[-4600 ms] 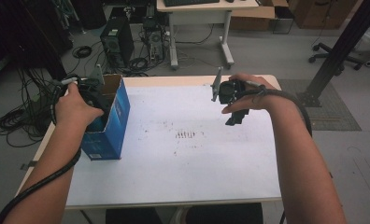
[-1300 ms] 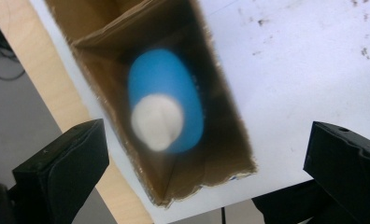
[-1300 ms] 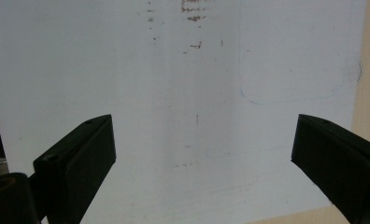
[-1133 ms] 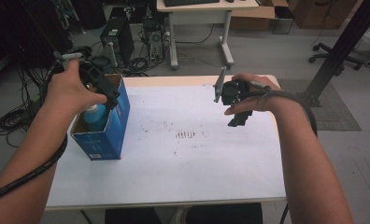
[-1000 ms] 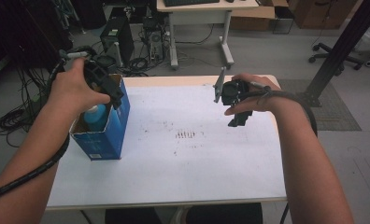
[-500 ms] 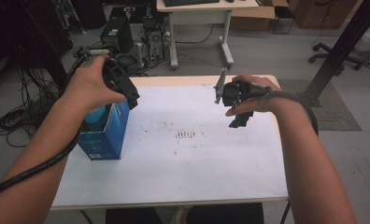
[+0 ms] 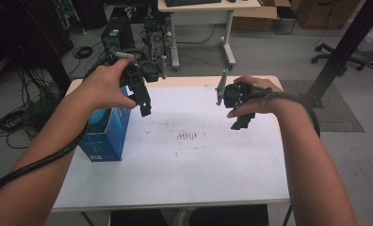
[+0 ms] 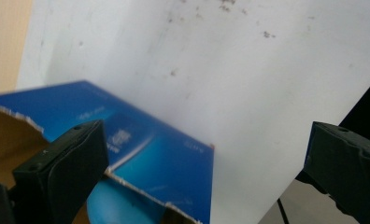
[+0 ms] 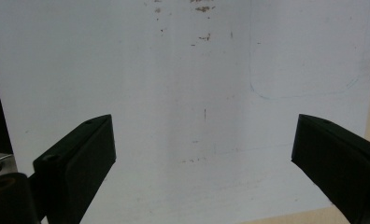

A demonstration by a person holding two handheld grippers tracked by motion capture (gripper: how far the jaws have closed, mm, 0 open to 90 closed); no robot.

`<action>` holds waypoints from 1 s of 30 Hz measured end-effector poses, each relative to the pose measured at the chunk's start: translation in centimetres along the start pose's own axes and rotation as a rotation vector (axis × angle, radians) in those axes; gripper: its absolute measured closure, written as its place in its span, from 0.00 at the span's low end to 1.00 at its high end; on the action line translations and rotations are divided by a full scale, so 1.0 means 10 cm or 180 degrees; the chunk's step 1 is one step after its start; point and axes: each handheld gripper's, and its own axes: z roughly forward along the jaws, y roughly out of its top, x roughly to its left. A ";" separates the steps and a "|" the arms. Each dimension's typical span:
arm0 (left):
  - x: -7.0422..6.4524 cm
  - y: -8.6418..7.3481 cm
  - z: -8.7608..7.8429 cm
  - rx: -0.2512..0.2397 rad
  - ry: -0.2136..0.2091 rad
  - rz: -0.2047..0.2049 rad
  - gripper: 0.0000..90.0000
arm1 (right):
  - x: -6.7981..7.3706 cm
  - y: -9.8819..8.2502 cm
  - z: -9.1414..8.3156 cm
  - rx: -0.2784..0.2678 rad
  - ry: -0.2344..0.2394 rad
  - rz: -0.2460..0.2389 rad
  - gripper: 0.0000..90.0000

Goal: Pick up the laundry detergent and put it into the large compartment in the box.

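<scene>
White sheeting covers the tabotop... White sheeting covers the tabletop (image 7: 184,165) in the high view, marked with small brown specks near its middle. A blue box (image 7: 104,134) with an open top stands at the left edge of the tabletop, something pale blue showing inside it. Beyond the far edge lie cables, a desk and an office chair on a grey floor. The left claw (image 7: 144,106) hangs in the air just right of the box's far end, held by the left hand (image 7: 107,87), jaws pointing down toward the sheet. The right claw (image 7: 241,123) is held above the right half of the tabletop by the right hand (image 7: 250,96), well apart from the box. Compared with half a second ago, the left claw has swung rightward, off the box and over bare sheet; the right claw has stayed where it was.

Seen from the left gripper view, the left claw (image 8: 206,172) stands wide apart and empty, with the blue box (image 8: 141,154) and its torn cardboard rim below and between the jaws, not touching them.

Seen from the right gripper view, the right claw (image 9: 204,163) is likewise spread wide with nothing in it, over bare speckled sheet (image 9: 197,70) carrying a faint drawn outline.
</scene>
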 end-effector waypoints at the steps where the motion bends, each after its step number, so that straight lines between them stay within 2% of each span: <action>1: 0.00 0.01 0.01 0.0017 -0.0003 0.0040 0.00 | 0.00 0.00 0.00 0.0008 0.0000 0.0000 0.07; 5: -0.05 0.08 0.03 -0.0066 -0.0105 0.0297 0.00 | 0.00 0.01 0.01 0.0018 0.0019 0.0013 0.07; 7: -0.08 0.11 0.04 -0.0093 -0.0100 0.0451 0.00 | 0.00 0.00 0.01 0.0014 0.0031 0.0014 0.07; 8: -0.09 0.12 0.05 -0.0123 -0.0143 0.0502 0.00 | 0.00 0.00 0.02 0.0009 0.0034 0.0005 0.07; 11: -0.11 0.14 0.07 -0.0117 -0.0151 0.0609 0.00 | -0.01 -0.01 0.02 0.0014 0.0041 -0.0002 0.07; 30: -0.24 0.25 0.07 -0.0064 -0.0151 0.0752 0.00 | 0.05 -0.13 -0.03 0.0013 0.0001 0.0089 0.07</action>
